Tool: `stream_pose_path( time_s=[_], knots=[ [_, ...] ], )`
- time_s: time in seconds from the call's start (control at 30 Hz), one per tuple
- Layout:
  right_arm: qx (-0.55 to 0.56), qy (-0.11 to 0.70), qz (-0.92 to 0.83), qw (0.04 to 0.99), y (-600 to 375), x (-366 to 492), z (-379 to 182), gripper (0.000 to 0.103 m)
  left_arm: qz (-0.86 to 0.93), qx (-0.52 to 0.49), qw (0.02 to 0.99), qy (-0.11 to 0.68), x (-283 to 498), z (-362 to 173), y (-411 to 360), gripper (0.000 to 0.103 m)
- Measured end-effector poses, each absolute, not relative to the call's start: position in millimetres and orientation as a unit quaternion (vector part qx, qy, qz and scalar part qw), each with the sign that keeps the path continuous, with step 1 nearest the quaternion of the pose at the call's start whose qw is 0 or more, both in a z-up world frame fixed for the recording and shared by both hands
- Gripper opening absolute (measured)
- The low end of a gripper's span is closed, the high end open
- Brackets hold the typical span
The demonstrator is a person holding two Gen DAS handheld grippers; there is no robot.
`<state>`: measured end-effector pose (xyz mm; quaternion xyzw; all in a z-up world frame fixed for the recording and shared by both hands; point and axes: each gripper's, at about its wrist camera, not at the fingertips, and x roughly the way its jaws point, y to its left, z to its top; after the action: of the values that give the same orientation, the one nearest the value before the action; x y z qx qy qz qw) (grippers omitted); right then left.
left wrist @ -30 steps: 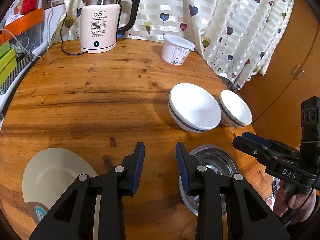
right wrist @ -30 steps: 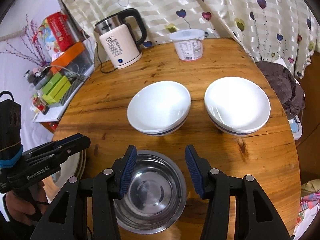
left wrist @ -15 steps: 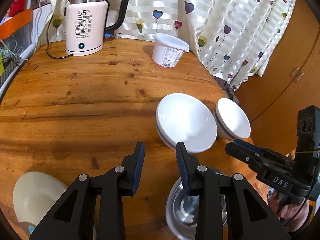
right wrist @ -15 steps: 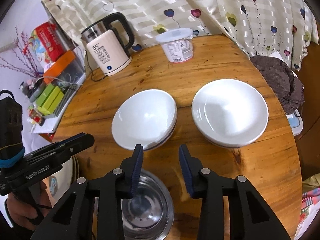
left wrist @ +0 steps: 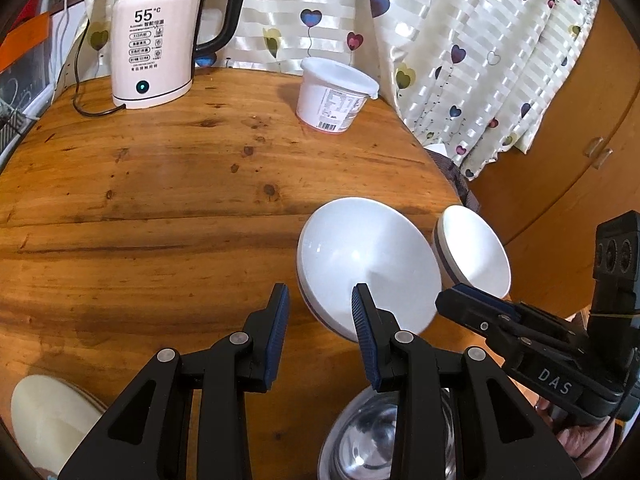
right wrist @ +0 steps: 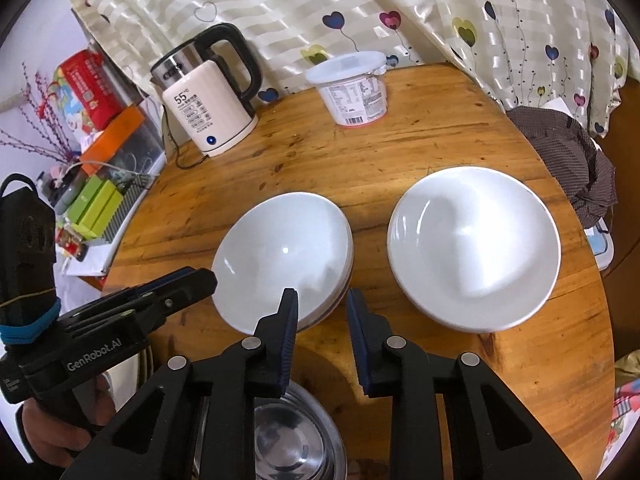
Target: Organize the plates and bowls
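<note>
Kettle (reads 55°C), lidded tub, curtain

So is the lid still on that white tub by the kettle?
Yes, the white tub beside the kettle has its lid sitting flat across the top, covering the opening.

Both grippers are held low over the counter, side by side and near each other. The left gripper is seen with its jaws parted and nothing between them. The right gripper is likewise held parted and unloaded, slightly narrower.
</note>
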<state>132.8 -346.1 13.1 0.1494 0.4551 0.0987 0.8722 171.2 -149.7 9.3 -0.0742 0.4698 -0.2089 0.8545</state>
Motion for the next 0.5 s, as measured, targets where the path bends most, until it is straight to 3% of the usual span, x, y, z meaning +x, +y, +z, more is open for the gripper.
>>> stream_pose_path(
  time_s=[0.5],
  knots=[
    [0.150, 0.465, 0.095, 0.867, -344.2, 149.1, 4.0, 0.025, -0.204, -0.076, 0.849, 0.481, 187.4, -5.2, -155.8, 0.034]
  ],
)
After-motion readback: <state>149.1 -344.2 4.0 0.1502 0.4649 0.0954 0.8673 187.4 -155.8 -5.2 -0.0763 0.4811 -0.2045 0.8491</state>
